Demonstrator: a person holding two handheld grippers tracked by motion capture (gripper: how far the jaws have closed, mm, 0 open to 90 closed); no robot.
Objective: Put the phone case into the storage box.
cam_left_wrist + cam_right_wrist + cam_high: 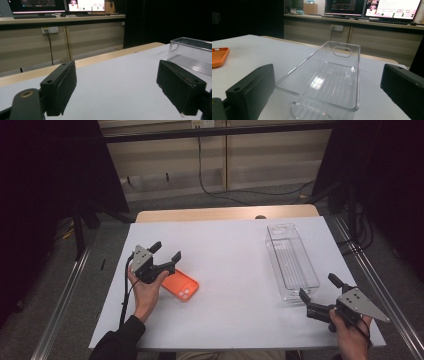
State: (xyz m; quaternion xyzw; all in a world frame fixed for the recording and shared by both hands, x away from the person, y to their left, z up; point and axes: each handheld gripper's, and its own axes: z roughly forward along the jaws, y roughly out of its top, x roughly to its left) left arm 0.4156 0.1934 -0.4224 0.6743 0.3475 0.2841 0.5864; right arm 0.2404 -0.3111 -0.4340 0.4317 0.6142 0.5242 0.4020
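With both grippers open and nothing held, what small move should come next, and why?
Probably lower the left gripper onto the orange phone case. Its jaws stand open just above the case's near end. The right gripper, also open, waits at the near end of the empty clear plastic bin.

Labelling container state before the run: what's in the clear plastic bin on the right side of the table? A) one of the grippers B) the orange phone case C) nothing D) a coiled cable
C: the clear rectangular plastic bin shows only its bare ribbed floor, and the orange phone case lies on the white table by the left gripper.
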